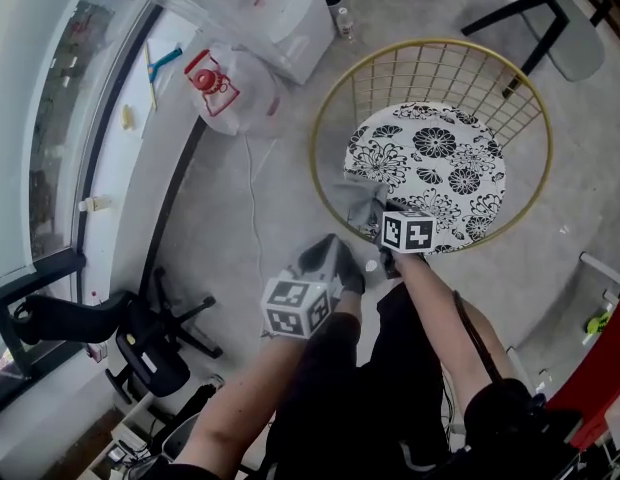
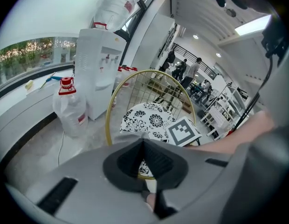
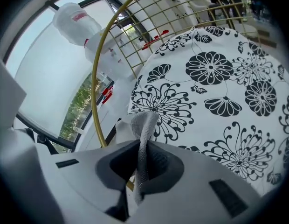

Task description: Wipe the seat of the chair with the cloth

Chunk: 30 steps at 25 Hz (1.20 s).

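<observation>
A round chair with a gold wire frame (image 1: 328, 99) has a white seat cushion with black flowers (image 1: 430, 163) (image 3: 219, 87) (image 2: 151, 118). My right gripper (image 1: 375, 230) (image 3: 141, 164) is shut on a grey cloth (image 1: 362, 205) (image 3: 142, 129) that hangs over the cushion's near left edge. My left gripper (image 1: 330, 266) (image 2: 145, 161) is held back from the chair above the floor, jaws together with nothing between them.
A water bottle with a red cap (image 1: 215, 83) (image 2: 70, 106) and a white water dispenser (image 1: 280, 13) (image 2: 99, 69) stand on the floor left of the chair. A black office chair base (image 1: 155, 343) is at lower left. Another grey chair (image 1: 565, 28) stands at the top right.
</observation>
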Each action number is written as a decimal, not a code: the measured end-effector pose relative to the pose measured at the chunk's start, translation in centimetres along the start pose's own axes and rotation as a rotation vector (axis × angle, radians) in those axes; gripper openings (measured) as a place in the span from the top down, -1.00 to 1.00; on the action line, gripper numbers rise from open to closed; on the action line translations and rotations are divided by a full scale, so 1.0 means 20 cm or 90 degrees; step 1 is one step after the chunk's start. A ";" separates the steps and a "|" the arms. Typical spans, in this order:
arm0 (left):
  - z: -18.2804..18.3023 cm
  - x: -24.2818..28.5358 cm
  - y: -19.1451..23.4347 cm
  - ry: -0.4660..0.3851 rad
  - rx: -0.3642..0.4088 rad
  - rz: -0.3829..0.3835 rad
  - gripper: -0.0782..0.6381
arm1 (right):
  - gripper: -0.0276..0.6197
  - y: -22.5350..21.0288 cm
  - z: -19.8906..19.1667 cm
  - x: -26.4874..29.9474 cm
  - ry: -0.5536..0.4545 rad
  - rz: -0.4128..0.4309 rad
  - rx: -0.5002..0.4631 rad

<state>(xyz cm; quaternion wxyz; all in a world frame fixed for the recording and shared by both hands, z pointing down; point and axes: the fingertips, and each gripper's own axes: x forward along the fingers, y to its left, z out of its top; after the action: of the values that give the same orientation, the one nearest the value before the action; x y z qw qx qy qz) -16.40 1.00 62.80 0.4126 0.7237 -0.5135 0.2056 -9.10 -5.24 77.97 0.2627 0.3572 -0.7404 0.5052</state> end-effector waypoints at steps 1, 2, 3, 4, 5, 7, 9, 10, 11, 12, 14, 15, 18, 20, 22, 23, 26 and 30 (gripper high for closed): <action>-0.01 0.00 0.00 0.002 0.000 -0.002 0.77 | 0.84 -0.02 -0.01 0.00 0.002 -0.006 0.001; -0.01 0.01 -0.01 0.003 0.001 -0.005 0.76 | 0.84 -0.05 -0.02 0.00 0.004 -0.013 0.007; -0.01 0.01 -0.01 0.005 0.002 -0.007 0.77 | 0.84 -0.07 -0.03 -0.01 0.005 -0.022 0.017; -0.02 0.02 -0.02 0.006 0.004 -0.010 0.76 | 0.84 -0.10 -0.04 -0.01 0.006 -0.030 0.026; -0.02 0.02 -0.02 0.006 0.006 -0.012 0.76 | 0.84 -0.13 -0.04 -0.02 0.005 -0.038 0.032; -0.02 0.04 -0.03 0.008 0.009 -0.016 0.76 | 0.84 -0.19 -0.05 -0.04 0.003 -0.052 0.039; -0.02 0.05 -0.05 0.011 0.012 -0.021 0.76 | 0.84 -0.23 -0.06 -0.05 0.002 -0.062 0.043; -0.02 0.06 -0.05 0.012 0.014 -0.023 0.76 | 0.84 -0.25 -0.06 -0.06 0.002 -0.067 0.045; -0.02 0.07 -0.06 0.014 0.017 -0.026 0.76 | 0.84 -0.27 -0.07 -0.07 0.002 -0.072 0.046; -0.02 0.07 -0.07 0.015 0.020 -0.029 0.76 | 0.84 -0.29 -0.07 -0.08 0.002 -0.076 0.048; -0.02 0.09 -0.09 0.018 0.024 -0.033 0.76 | 0.84 -0.34 -0.08 -0.11 0.003 -0.088 0.050; -0.02 0.10 -0.10 0.019 0.027 -0.035 0.76 | 0.84 -0.36 -0.08 -0.12 0.003 -0.095 0.050; -0.01 0.12 -0.12 0.026 0.035 -0.045 0.77 | 0.84 -0.42 -0.07 -0.16 -0.001 -0.110 0.055; -0.01 0.13 -0.15 0.029 0.038 -0.050 0.76 | 0.84 -0.46 -0.07 -0.19 -0.004 -0.119 0.060; -0.01 0.14 -0.17 0.032 0.043 -0.055 0.76 | 0.84 -0.51 -0.07 -0.21 -0.008 -0.127 0.066; -0.01 0.14 -0.18 0.032 0.045 -0.056 0.76 | 0.84 -0.53 -0.07 -0.23 -0.009 -0.131 0.067; 0.00 0.16 -0.21 0.030 0.058 -0.063 0.76 | 0.84 -0.61 -0.08 -0.27 -0.009 -0.149 0.064; 0.00 0.18 -0.24 0.032 0.070 -0.071 0.76 | 0.84 -0.73 -0.10 -0.34 -0.010 -0.178 0.073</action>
<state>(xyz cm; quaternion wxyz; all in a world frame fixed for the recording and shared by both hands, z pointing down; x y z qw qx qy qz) -10.59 -0.48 63.53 0.3957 0.7673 -0.4501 0.2284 6.74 -4.98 81.71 0.3035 0.4751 -0.6557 0.5022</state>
